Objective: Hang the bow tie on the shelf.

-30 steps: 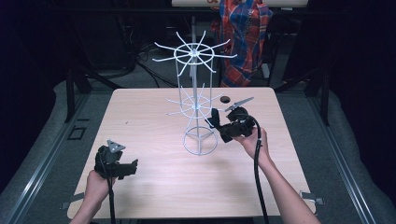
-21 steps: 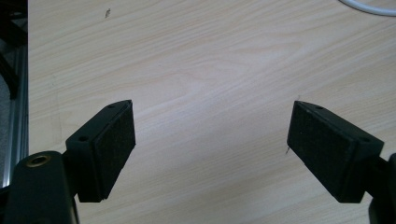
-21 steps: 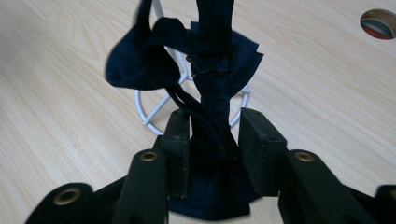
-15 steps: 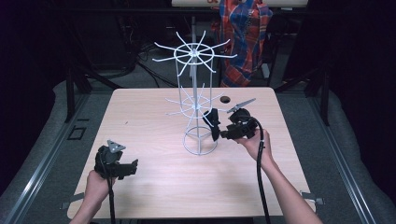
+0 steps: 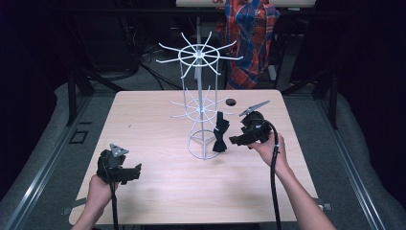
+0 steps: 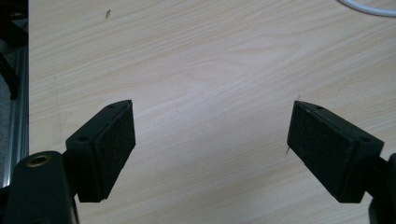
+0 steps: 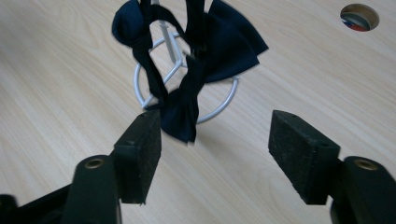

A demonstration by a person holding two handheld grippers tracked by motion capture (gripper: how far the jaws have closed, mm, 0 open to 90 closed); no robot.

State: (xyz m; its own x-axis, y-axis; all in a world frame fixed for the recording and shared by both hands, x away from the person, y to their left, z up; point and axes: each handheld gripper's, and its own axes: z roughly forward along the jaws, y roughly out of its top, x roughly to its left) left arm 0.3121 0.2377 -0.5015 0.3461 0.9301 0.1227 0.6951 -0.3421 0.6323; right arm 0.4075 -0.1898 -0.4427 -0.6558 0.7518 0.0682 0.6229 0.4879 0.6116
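Observation:
A white wire rack [image 5: 200, 108] with two tiers of spokes stands mid-table. A dark bow tie [image 5: 220, 136] hangs from a lower spoke on the rack's right side, and my right gripper [image 5: 235, 140] sits just right of it, open. In the right gripper view the bow tie [image 7: 205, 56] dangles ahead of my right gripper [image 7: 215, 135]. Its lower tip is close to the left jaw, and nothing is clamped. The rack's base ring [image 7: 224, 105] lies behind it. My left gripper [image 5: 136, 170] rests near the front left, and in its own view the left gripper [image 6: 212, 135] is open over bare wood.
A round hole [image 5: 231, 102] in the tabletop [image 5: 158, 115] lies behind the right gripper and shows as the hole [image 7: 359, 17] at top right. A person in a plaid shirt [image 5: 251, 28] stands beyond the far edge. Dark floor and rails surround the table.
My right gripper opened and drew back slightly to the right, leaving the bow tie hanging on the rack's lower tier. The left gripper stayed still.

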